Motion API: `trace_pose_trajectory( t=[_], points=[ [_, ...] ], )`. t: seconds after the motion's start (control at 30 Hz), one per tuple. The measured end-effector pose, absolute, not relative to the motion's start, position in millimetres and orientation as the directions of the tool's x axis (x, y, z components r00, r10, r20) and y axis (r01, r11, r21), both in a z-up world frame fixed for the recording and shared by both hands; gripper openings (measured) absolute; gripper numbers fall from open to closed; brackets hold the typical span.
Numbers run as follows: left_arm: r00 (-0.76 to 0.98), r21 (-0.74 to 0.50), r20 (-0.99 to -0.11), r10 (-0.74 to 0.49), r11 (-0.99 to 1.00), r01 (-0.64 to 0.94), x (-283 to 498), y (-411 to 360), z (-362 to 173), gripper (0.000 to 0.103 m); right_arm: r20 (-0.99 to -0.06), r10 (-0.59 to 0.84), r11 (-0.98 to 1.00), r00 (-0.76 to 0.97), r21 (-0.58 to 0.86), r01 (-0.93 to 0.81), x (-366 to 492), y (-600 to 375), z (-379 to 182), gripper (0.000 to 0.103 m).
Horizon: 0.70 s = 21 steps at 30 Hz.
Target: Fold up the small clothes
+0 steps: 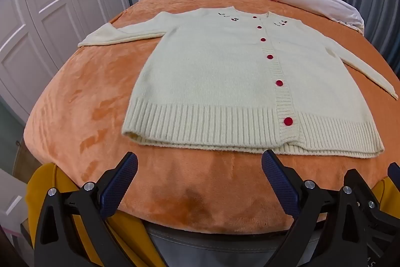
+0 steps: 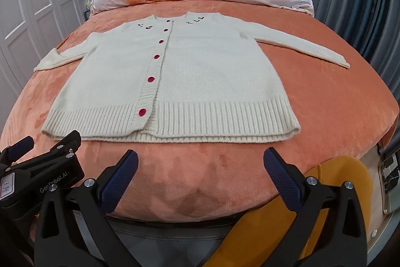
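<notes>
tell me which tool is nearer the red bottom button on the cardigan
Probably the left tool, though it's close. Both hang open over the blanket short of the hem. The bottom button is ahead and right of it, and ahead and left of the right tool.

Left gripper (image 1: 199, 170) jaws spread wide, right gripper (image 2: 200, 169) likewise, side by side, both empty

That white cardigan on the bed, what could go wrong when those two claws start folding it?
The cardigan is thick, so the open left gripper might pinch only the top layer of its hem. Its far sleeve lies spread wide toward the orange blanket's edge and could drag or slip off.
</notes>
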<state>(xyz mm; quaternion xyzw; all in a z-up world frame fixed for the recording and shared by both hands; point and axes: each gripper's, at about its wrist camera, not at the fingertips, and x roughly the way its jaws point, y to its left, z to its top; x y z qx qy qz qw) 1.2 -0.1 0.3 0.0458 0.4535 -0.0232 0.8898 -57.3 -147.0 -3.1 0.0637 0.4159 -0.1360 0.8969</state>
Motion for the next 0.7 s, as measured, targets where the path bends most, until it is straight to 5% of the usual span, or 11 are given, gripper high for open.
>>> trace_pose_trajectory(
  t=[0.7],
  points=[
    [0.590,0.056,-0.808,-0.002,0.995,0.081,0.3,0.5,0.4,0.097,-0.765,-0.190,0.955,0.616,0.003,0.297,-57.9,-147.7,-3.9,0.098]
  ],
)
